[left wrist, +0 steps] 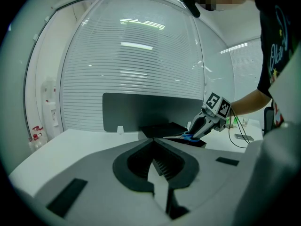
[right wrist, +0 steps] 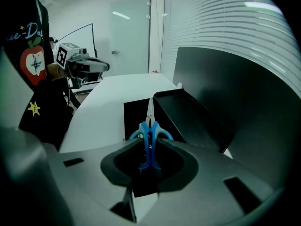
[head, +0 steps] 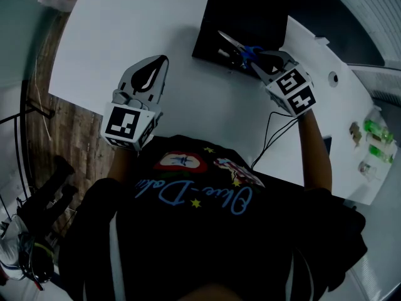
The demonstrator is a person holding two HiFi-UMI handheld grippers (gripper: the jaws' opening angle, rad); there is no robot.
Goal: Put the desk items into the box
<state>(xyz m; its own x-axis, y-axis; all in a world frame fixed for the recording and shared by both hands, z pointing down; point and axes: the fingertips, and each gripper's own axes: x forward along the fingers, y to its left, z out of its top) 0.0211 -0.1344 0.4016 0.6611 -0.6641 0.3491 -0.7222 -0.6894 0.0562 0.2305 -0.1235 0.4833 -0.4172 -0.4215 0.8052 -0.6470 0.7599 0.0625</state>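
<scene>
A pair of scissors [head: 240, 49] with blue handles hangs over the open black box [head: 238, 11] at the far side of the white table. My right gripper [head: 252, 60] is shut on the handles, and the blades point out over the box. In the right gripper view the scissors [right wrist: 149, 136] stand upright between the jaws, above the box [right wrist: 134, 114] and its raised lid [right wrist: 193, 119]. My left gripper [head: 161, 63] rests over the bare table to the left of the box, its jaws closed tip to tip with nothing between them. From the left gripper [left wrist: 153, 144] view, the scissors [left wrist: 187, 136] show at the box edge.
A black cable [head: 274, 130] runs across the table near my right forearm. Small green and white items [head: 374, 138] lie at the table's right end. A grey upright panel [left wrist: 141, 109] stands behind the box. Wooden floor [head: 69, 130] lies beyond the table's left edge.
</scene>
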